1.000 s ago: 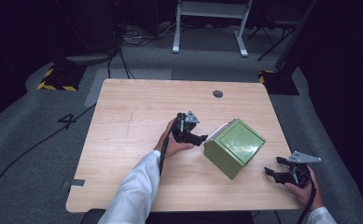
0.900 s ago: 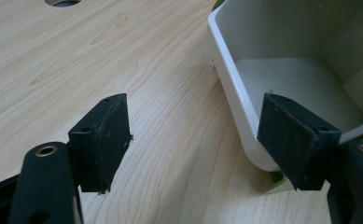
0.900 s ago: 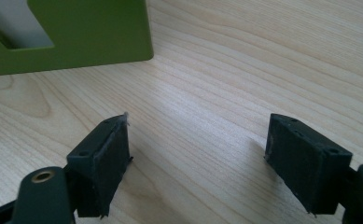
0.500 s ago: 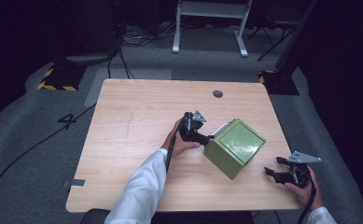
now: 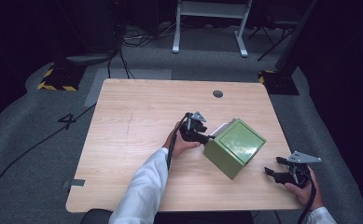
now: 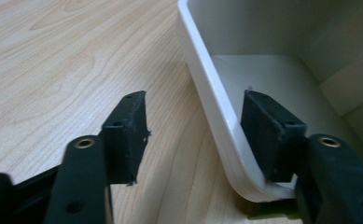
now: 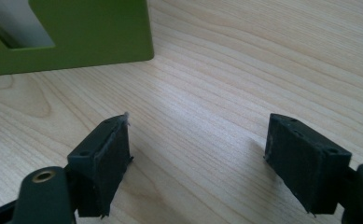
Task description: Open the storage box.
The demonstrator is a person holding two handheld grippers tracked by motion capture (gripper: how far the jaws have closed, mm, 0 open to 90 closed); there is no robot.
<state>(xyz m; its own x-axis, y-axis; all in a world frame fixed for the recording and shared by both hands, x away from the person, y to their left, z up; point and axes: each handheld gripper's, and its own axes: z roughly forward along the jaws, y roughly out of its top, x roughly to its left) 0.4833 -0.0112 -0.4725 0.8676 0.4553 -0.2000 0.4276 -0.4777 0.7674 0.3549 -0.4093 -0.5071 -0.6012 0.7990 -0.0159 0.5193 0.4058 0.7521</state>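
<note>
Box (image 5: 235, 147) lies tipped on the counter (image 5: 132, 126). Left claw (image 6: 193, 123) has just been closing astride its white rim (image 6: 207, 79), pads not yet pinching; lifting remains. Right claw (image 7: 198, 158) gapes empty nearby.

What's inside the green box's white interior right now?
One black jaw pad of the left gripper reaches inside the green box, whose white wall stands between the jaws. The visible white interior looks bare; deeper parts are hidden.
</note>
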